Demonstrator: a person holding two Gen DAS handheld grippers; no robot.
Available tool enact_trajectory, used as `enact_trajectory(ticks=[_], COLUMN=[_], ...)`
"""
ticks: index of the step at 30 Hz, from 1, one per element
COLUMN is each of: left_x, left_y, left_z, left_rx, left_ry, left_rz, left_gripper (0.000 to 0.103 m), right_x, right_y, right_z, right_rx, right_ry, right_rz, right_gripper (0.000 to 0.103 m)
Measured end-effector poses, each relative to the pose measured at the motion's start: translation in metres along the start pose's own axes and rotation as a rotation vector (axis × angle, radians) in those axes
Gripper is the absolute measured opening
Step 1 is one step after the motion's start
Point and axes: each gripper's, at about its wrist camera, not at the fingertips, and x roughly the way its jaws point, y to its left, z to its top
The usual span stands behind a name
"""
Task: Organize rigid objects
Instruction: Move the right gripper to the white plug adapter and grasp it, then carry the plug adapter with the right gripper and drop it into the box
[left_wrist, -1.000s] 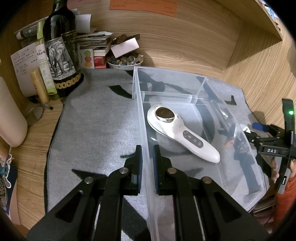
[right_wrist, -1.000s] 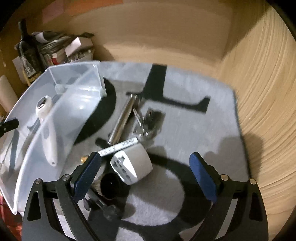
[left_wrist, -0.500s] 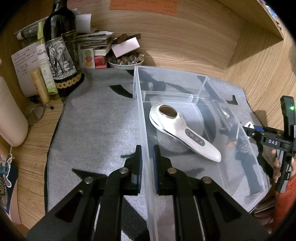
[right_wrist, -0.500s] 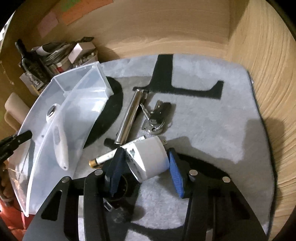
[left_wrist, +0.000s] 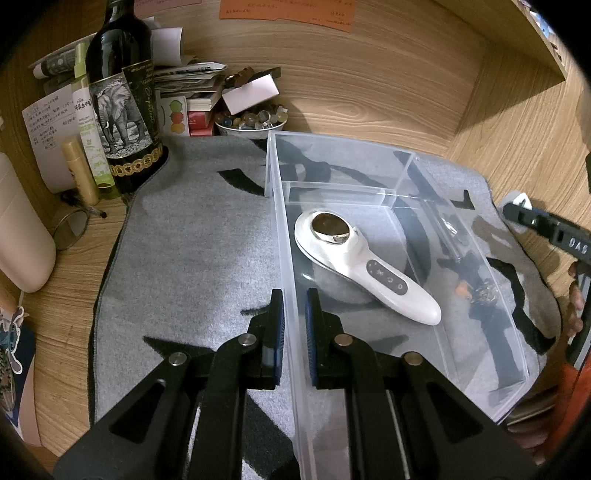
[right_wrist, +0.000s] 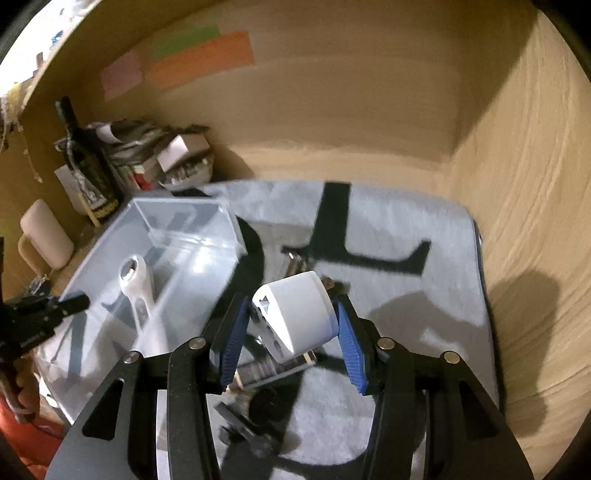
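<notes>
My left gripper (left_wrist: 294, 306) is shut on the near left wall of a clear plastic bin (left_wrist: 286, 258) on a grey mat. A white handheld device (left_wrist: 364, 266) with a metal head lies inside the bin; it also shows in the right wrist view (right_wrist: 138, 291). My right gripper (right_wrist: 291, 325) is shut on a white travel adapter (right_wrist: 295, 314) and holds it lifted above the mat, right of the bin (right_wrist: 192, 240). Small items (right_wrist: 266, 373), a metal tube among them, lie on the mat under the adapter, partly hidden.
A dark bottle (left_wrist: 123, 96), tubes, papers and a bowl of stones (left_wrist: 251, 120) crowd the back left corner. A cream container (left_wrist: 18, 225) stands at the left. Wooden walls close the back and right. The grey mat (right_wrist: 424, 306) extends right of the adapter.
My right gripper closed on the white adapter and lifted it off the mat. My left gripper stayed clamped on the bin wall.
</notes>
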Motion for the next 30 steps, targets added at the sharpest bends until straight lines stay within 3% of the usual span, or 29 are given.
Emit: enact_trajectory(ticks=[15,30], left_x=[0.0,0.002], left_y=[-0.001,-0.006], left_z=[0.0,0.0], left_rx=[-0.002,0.002], left_ry=[-0.001,-0.006], left_rz=[0.0,-0.006], left_gripper=[0.011,0.011], right_x=[0.004,0.07], right_y=[0.068,0.113], right_z=[0.021,0.022], right_rx=[-0.141,-0.242], right_ry=[-0.063,0.103], right_rz=[0.089,0.11], right_gripper=[0.044,0.044])
